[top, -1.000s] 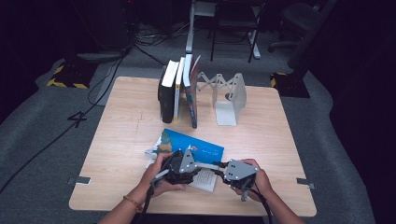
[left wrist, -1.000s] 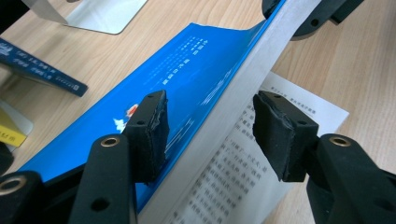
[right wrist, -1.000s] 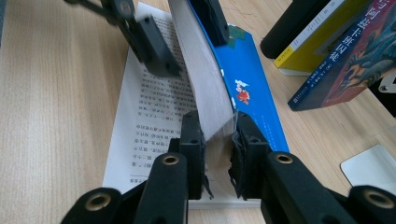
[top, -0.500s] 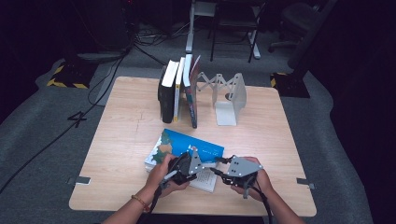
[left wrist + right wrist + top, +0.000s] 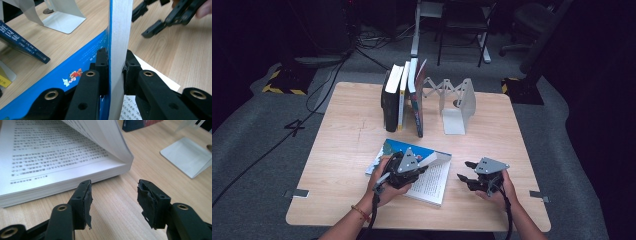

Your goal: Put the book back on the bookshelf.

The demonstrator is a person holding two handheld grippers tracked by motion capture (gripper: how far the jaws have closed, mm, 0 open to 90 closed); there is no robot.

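Observation:
An open book with a blue cover lies near the table's front edge. My left gripper is shut on its raised front part. In the left gripper view the jaws pinch the blue cover and a wad of pages on edge. They have just been closing on that wad. My right gripper hovers right of the book, open. Its jaws have just been opening. Nothing lies between them in the right gripper view, and the printed pages spread ahead to the left.
Several books stand upright at the back of the wooden table. To their right stands a white metal bookend with a folding lattice. The right gripper shows far off in the left gripper view.
My right gripper has opened and drawn off to the right, away from the book's edge. My left gripper has closed on the lifted cover and pages.

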